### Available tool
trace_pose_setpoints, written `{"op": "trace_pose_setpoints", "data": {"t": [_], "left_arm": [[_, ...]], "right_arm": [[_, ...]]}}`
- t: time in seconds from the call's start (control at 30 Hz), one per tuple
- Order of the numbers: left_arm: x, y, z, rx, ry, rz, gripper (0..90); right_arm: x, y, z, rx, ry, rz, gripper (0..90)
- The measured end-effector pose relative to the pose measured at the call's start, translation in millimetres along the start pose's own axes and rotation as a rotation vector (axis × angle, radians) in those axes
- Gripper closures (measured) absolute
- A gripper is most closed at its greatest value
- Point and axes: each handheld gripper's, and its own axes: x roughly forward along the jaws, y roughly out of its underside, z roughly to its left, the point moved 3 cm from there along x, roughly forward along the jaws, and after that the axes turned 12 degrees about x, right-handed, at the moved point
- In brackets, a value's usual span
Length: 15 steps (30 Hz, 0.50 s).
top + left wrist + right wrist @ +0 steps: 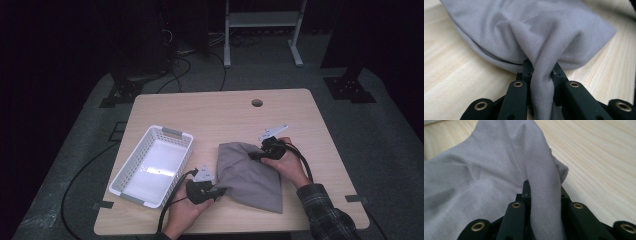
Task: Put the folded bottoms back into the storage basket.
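On the light wooden table [220, 112], a grey knitted cloth [250, 172] lies in a folded, roughly rectangular bundle toward the person's right of centre, just beside a white perforated plastic basket [152, 165] that stands to its left. The cloth has a fine piqué weave, soft rounded folds and a doubled lower edge that shows as a dark seam line in the left gripper view. The left gripper [216, 191], held in the person's left hand [185, 210], has its black jaws clamped on a pinched ridge of the cloth [541, 82] at the bundle's near left corner; the fabric rises from there in a tight pleat. The right gripper [253, 156], in the right hand [290, 167], is likewise closed on a rolled fold of the cloth [544, 202] at the far right corner, where the material bunches into a thick tube between the jaws.
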Motion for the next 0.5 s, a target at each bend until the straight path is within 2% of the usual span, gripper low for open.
{"op": "trace_pose_setpoints", "data": {"t": [0.17,0.5], "left_arm": [[-11.8,-14.1,-0.6,-0.023,0.010,-0.039,78.5],[-29.6,-29.6,2.6,-0.044,0.025,-0.085,78.5]], "right_arm": [[-8.9,-4.3,1.1,0.004,0.000,-0.011,75.0],[-23.8,-15.0,7.3,-0.008,0.010,-0.015,75.0]]}}
